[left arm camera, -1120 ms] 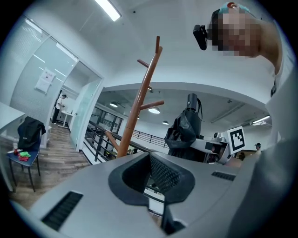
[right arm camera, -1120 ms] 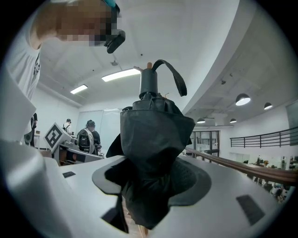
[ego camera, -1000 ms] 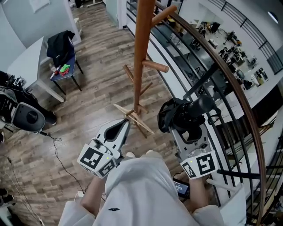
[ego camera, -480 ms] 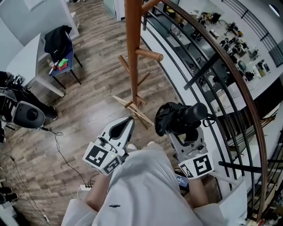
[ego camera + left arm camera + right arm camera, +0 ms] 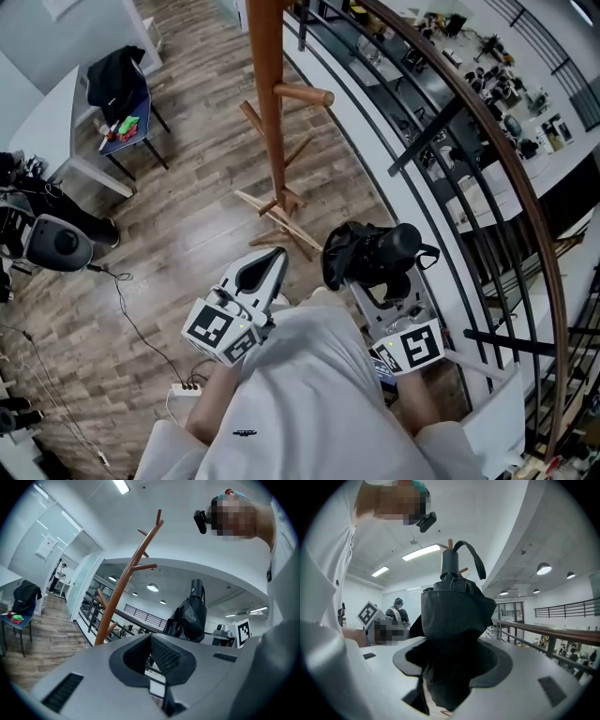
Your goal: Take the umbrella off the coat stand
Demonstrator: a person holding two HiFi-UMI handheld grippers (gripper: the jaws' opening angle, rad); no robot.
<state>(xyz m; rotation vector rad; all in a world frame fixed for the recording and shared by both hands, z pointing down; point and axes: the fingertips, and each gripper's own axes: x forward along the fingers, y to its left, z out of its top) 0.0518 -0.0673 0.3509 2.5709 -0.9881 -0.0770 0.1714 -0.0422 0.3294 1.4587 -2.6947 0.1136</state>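
Umbrella is off the stand and locked in the right gripper, just right of centre in the head view. It is folded, a black bundle, with its fabric bunched at the left end and a stubby dark end poking toward the railing on the right. It touches no peg and sits near the stand's feet, to their lower right. In the right gripper view the jaws are clamped on the umbrella, black cloth fills the hollow between them, and its strap loops over the top. The left gripper hangs just left of centre in the head view, apart from the umbrella, its tip pointing up the frame toward the stand's base. In its own view the left gripper has its jaws pressed together with nothing in them. Beyond them the stand leans across the left half of the frame and the umbrella stands to its right. A chair draped in dark cloth sits on the wooden floor at upper left of the head view.
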